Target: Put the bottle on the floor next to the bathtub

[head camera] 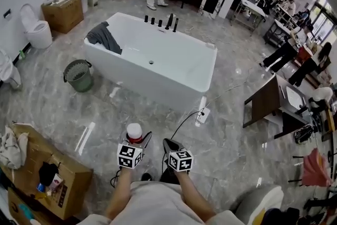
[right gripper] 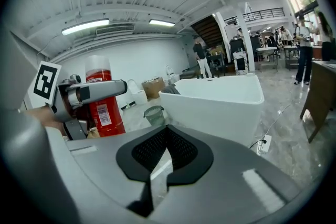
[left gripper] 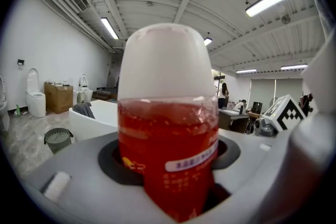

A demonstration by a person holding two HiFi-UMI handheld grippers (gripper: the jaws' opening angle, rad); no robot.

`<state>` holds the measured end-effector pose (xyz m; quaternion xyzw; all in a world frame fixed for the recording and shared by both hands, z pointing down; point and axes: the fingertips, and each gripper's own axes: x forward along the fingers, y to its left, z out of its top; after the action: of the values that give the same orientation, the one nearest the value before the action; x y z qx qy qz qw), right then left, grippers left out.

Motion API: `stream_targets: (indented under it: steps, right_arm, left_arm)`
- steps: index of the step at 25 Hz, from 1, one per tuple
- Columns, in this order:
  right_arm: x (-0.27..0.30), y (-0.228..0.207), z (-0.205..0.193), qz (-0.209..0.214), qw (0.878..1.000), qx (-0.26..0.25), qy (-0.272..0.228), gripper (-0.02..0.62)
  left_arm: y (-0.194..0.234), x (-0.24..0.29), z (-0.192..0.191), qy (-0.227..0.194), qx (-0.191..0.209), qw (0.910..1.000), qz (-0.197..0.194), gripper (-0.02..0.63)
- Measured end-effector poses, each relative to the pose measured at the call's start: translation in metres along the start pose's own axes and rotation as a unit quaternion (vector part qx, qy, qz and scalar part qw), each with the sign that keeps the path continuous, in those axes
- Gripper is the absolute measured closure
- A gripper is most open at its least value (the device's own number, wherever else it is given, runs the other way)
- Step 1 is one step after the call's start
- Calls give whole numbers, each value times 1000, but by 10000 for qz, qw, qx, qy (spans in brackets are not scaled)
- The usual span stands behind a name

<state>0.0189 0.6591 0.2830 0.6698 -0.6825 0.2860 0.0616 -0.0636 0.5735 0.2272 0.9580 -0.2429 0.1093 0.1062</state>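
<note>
- Bottle (head camera: 135,133), red liquid under a white cap, rides upright in the left gripper (head camera: 138,140), well short of the bathtub (head camera: 158,87), with bare floor (head camera: 105,108) between. Both forearms reach forward side by side, the right gripper (head camera: 171,146) just beside the left.
- Left gripper view: the jaws are clamped low on the bottle's body (left gripper: 168,160), probably so that it can be stood straight down on its base.
- Right gripper view: its own jaws are pressed together on nothing, seemingly idle. It tilts slightly down towards the tub wall (right gripper: 220,107), with the held bottle (right gripper: 103,102) to its left.
</note>
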Motion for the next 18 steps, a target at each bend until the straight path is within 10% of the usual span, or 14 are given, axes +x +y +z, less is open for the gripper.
stream_targets:
  steps: [18]
  right_arm:
    - [135,2,70,937,9956,-54,33,592]
  left_arm:
    - [127,47,0,211,-230,9975,630,255]
